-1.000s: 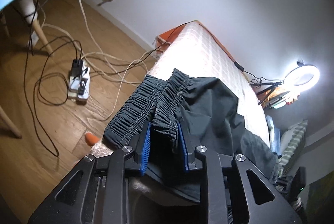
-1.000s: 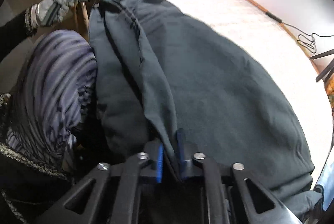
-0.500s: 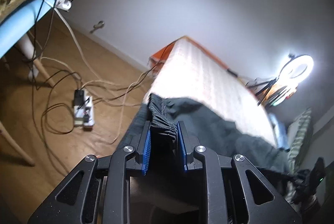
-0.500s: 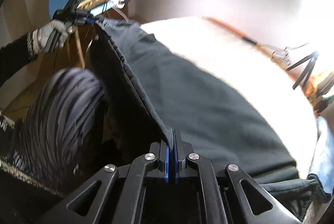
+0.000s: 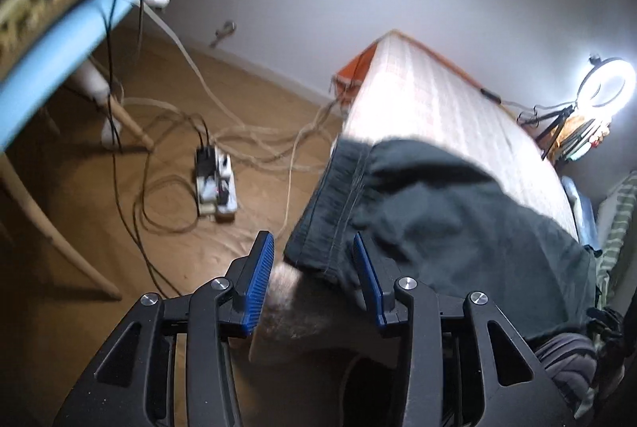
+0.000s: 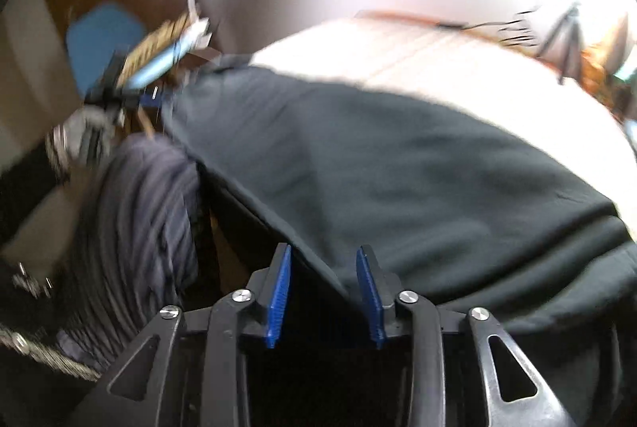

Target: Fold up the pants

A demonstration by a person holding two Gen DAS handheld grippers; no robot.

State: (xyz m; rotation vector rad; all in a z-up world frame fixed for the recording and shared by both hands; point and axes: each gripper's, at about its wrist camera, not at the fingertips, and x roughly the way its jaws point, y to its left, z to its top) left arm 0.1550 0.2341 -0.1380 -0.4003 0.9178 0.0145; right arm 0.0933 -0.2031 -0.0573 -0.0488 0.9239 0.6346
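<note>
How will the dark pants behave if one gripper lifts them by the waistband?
The pants would probably sag limply, since the fabric already drapes in soft folds over the bed edge. They look light. The thicker waistband likely offers firmer grip.

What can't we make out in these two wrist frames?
- Pants legs and hems: left wrist view, cut off behind the left gripper body and the right edge.
- Fabric edge near the right gripper: right wrist view, motion blur; contact with its open fingers unclear.
- Bed far end: right wrist view, washed out by lamp glare.
</note>
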